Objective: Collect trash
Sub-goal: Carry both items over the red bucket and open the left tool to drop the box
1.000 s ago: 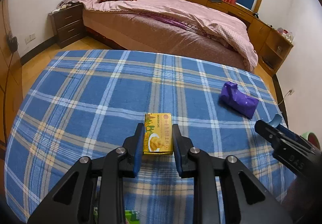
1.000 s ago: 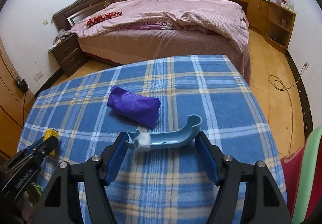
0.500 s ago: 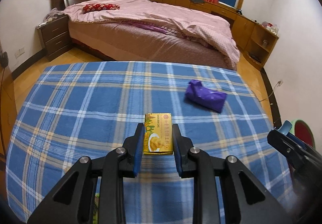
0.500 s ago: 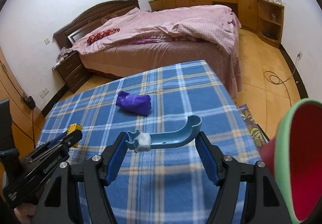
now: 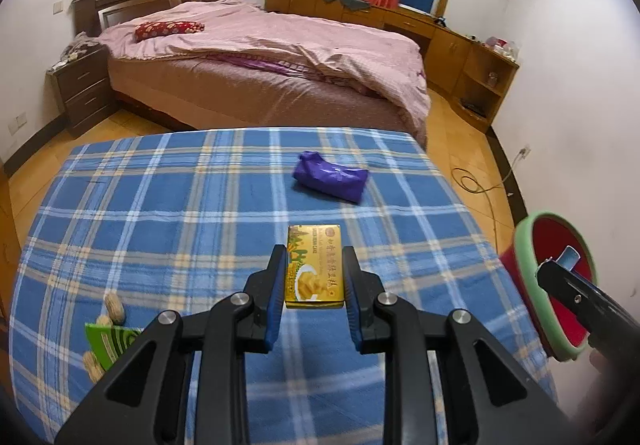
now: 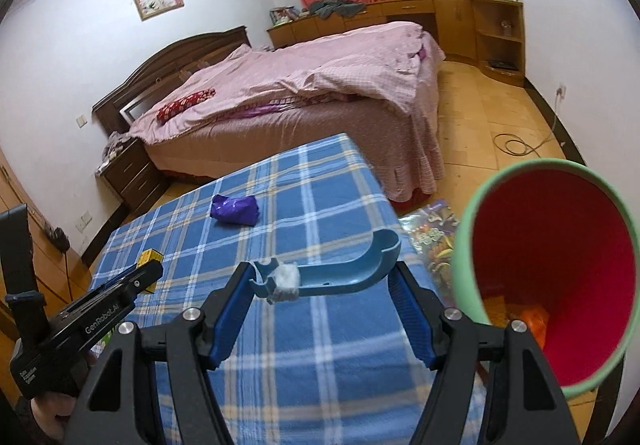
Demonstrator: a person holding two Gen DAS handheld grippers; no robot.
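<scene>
My left gripper (image 5: 314,277) is shut on a yellow snack box (image 5: 314,271) and holds it above the blue plaid table (image 5: 168,221). My right gripper (image 6: 320,285) is shut on a curved blue plastic piece (image 6: 340,271) with a white wad stuck on it, held beside the open mouth of a red bin with a green rim (image 6: 548,281). The bin also shows at the right in the left wrist view (image 5: 538,277). A crumpled purple bag (image 5: 330,181) lies on the table further back; it also shows in the right wrist view (image 6: 235,209).
Peanuts (image 5: 114,309) and a green wrapper (image 5: 108,341) lie at the table's near left. A bed with a pink cover (image 5: 264,61) stands beyond the table. A printed sheet (image 6: 432,237) lies on the floor by the bin. A cable (image 5: 476,181) lies on the floor.
Both grippers have pulled back and swung right, each keeping its item. The red bin has come into full view beside my right gripper.
</scene>
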